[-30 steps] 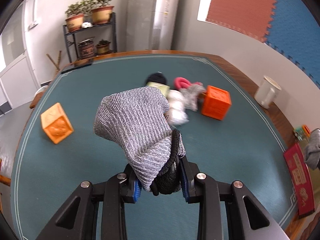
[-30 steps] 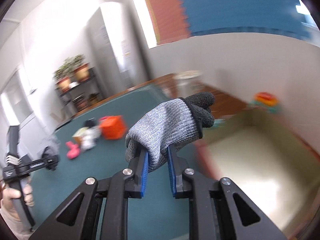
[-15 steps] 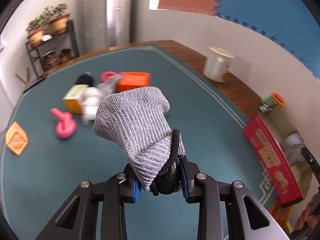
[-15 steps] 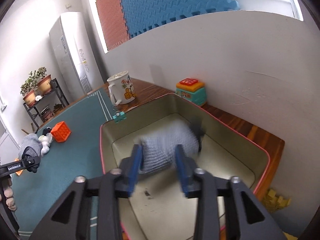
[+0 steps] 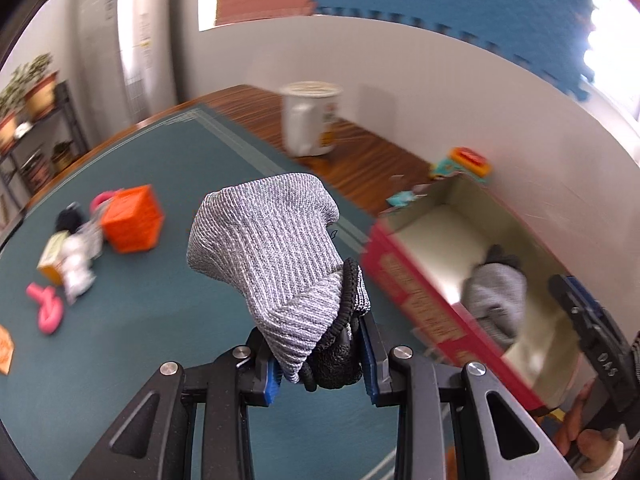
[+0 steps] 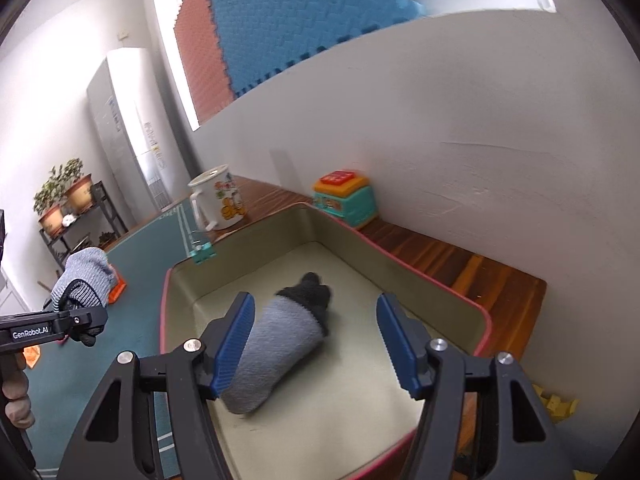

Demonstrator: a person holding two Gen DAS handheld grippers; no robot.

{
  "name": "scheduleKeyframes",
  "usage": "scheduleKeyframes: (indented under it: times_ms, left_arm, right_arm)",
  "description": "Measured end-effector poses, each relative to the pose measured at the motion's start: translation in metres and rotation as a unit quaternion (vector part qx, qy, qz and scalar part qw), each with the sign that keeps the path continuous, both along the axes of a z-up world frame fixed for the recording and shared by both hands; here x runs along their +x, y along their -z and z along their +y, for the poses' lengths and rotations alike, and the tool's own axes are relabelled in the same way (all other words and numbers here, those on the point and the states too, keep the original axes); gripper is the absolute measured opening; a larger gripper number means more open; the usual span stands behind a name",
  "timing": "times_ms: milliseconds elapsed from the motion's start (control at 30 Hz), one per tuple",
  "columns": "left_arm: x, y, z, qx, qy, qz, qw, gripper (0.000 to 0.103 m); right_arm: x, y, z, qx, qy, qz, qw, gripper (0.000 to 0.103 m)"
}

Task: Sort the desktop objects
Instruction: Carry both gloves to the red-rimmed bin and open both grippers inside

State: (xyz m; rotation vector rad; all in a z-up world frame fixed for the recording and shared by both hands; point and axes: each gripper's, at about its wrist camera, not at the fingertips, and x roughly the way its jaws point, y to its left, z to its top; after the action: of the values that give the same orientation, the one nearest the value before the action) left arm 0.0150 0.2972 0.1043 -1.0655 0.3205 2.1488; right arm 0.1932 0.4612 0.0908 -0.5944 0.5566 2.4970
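My left gripper (image 5: 320, 356) is shut on a grey knit glove (image 5: 276, 240) with a black cuff, held above the green table mat; it also shows in the right wrist view (image 6: 82, 284). My right gripper (image 6: 316, 344) is open above the red-rimmed box (image 6: 400, 264). A second grey glove (image 6: 280, 340) with black fingertips lies loose on the box floor between and below the jaws. In the left wrist view that glove (image 5: 496, 292) lies inside the box (image 5: 420, 312), with the right gripper's fingers (image 5: 588, 320) at the far right.
On the mat at the left sit an orange cube (image 5: 132, 220), a pink toy (image 5: 46, 308), a white toy (image 5: 78, 264) and a small yellow box (image 5: 50, 258). A white mug (image 6: 218, 200) and a teal-orange toy (image 6: 344, 196) stand on the wooden edge by the wall.
My right gripper has opened and let its glove drop into the box. My left gripper, still holding its glove, has swung right toward the box.
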Motion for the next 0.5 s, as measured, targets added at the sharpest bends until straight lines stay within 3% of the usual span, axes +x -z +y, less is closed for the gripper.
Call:
scheduleKeyframes:
  times_ms: [400,467,500]
  left_arm:
    - [0.039,-0.007,0.095,0.030,0.147,0.002,0.9887,0.033]
    - [0.043,-0.004,0.107,0.028,0.169,-0.010,0.9852,0.044]
    - [0.044,-0.003,0.110,0.028,0.175,-0.016,0.9840,0.045]
  right_arm:
    - [0.015,0.004,0.027,-0.009,0.033,0.008,0.999,0.067]
    - [0.015,0.004,0.026,-0.001,0.033,0.005,0.999,0.067]
    - [0.015,0.003,0.025,0.005,0.035,0.004,0.999,0.067]
